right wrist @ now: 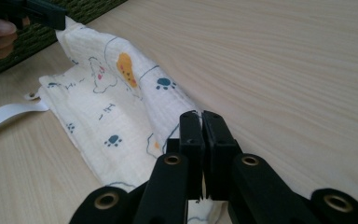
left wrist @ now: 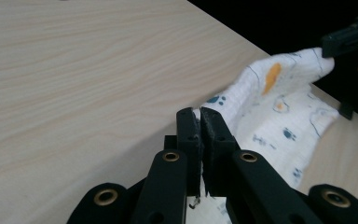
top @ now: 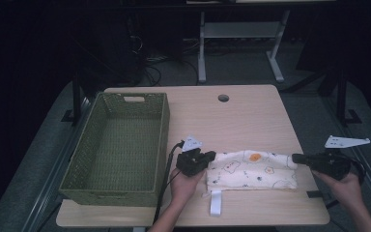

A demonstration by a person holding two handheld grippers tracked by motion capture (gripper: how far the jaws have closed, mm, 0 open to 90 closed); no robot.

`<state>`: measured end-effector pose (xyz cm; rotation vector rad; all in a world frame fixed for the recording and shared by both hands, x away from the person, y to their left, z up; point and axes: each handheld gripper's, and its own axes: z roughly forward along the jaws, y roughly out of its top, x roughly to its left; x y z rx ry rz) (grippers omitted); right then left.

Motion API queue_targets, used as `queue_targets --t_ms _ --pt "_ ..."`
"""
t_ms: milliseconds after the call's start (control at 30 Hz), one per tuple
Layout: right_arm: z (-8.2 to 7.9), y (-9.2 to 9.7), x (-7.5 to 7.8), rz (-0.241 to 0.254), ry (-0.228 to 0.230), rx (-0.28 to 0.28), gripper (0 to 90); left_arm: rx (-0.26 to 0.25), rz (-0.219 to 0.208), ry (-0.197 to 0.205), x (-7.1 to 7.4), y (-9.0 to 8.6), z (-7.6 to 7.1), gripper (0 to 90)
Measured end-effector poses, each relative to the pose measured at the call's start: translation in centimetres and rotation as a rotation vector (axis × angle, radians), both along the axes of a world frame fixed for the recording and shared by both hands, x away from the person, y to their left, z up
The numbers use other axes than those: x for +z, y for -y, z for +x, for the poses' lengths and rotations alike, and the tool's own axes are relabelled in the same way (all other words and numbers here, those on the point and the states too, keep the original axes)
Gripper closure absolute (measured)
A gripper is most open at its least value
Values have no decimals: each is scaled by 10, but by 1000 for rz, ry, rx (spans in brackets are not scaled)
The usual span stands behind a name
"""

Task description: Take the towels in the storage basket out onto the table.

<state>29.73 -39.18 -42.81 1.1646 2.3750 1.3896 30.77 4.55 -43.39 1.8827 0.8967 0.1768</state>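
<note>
The white waffle-weave cloth printed with blue paw marks and an orange blob (top: 251, 169) looks light, soft and floppy, not slippery or fragile; it sags between any two held points, so the far corners are the sensible places to take it, as is being done. It lies on the front right part of the pale wooden counter (top: 232, 116), just right of the green woven basket (top: 121, 145), its far edge lifted and a white strap (top: 215, 202) trailing from its near edge. The left gripper (top: 211, 155) has its jaws pressed together on the cloth's left far corner, the right gripper (top: 295, 158) likewise pinches the right far corner. Both hands come in low from the counter's near side, grippers roughly level and pointing towards each other across the cloth, which stretches between them.
</note>
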Motion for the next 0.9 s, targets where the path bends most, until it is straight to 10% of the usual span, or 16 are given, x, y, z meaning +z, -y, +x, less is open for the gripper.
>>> queue_targets --t_ms 633,900 --pt "-44 1 -23 -32 -13 41 867 -83 153 -34 -20 3 -34 865" --pt "-57 -1 -34 -31 -23 59 767 -94 126 -111 -22 0 -40 707"
